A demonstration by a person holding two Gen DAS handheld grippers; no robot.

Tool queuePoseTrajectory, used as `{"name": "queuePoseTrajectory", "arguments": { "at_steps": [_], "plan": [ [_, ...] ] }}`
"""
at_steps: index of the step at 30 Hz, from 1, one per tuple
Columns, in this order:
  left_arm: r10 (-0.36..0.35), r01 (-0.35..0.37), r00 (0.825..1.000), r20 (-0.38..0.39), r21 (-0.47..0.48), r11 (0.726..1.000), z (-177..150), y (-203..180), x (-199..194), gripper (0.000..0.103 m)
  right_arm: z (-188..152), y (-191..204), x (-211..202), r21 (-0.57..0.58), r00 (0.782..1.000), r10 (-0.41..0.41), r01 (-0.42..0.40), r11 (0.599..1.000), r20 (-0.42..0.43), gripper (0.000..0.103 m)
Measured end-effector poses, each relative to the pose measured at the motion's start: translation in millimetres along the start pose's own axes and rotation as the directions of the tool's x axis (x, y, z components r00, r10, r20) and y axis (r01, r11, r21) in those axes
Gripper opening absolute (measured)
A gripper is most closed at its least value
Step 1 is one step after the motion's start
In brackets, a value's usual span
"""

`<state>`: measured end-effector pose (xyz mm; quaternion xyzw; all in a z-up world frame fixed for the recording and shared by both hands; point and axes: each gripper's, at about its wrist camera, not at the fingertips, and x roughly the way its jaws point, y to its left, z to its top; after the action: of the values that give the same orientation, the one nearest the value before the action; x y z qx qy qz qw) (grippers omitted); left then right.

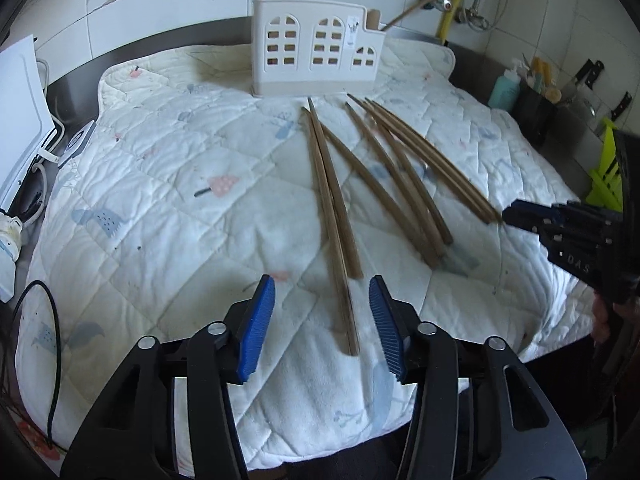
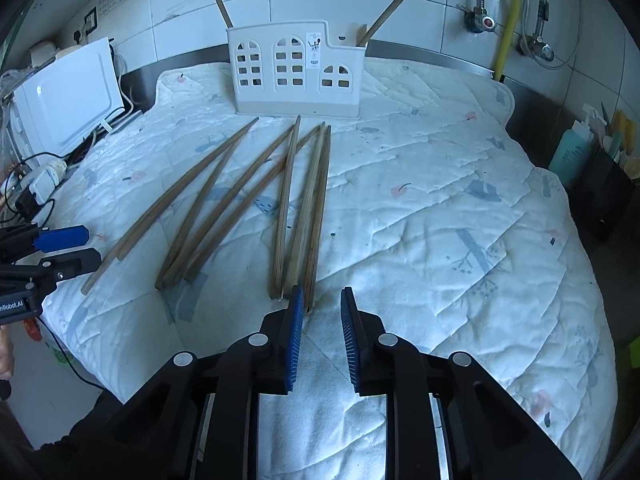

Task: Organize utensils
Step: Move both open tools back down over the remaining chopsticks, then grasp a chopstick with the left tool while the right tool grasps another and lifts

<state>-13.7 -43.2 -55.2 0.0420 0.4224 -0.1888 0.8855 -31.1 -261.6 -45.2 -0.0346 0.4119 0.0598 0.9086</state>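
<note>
1. Chopsticks (image 1: 332,216) lie loose on my quilted mat (image 1: 160,184), fanned out between me and the holder.
2. My left gripper (image 1: 322,320) gapes wide, empty, straddling the near end of one pair.
3. My right gripper (image 2: 320,336) is partly open, empty, just short of the rightmost bundle (image 2: 308,216).
4. Farther back, the white holder (image 2: 296,72) stands upright at the mat's far edge with two chopsticks (image 2: 390,10) leaning inside.
</note>
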Motion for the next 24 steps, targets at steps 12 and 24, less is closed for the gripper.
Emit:
{"name": "queuePoseTrajectory", "arguments": {
  "at_steps": [12,24],
  "plan": [
    [0.131,-0.132,0.991,0.016,0.02,0.991,-1,12,7,0.024,-1,-2,4,0.011,0.999,-0.031,0.03,0.999,0.013,0.01],
    [0.054,-0.053,0.998,0.029,-0.011,0.999,-3,12,9,0.024,1,2,8,0.023,1.0,-0.009,0.009,1.0,0.019,0.01]
  ]
}}
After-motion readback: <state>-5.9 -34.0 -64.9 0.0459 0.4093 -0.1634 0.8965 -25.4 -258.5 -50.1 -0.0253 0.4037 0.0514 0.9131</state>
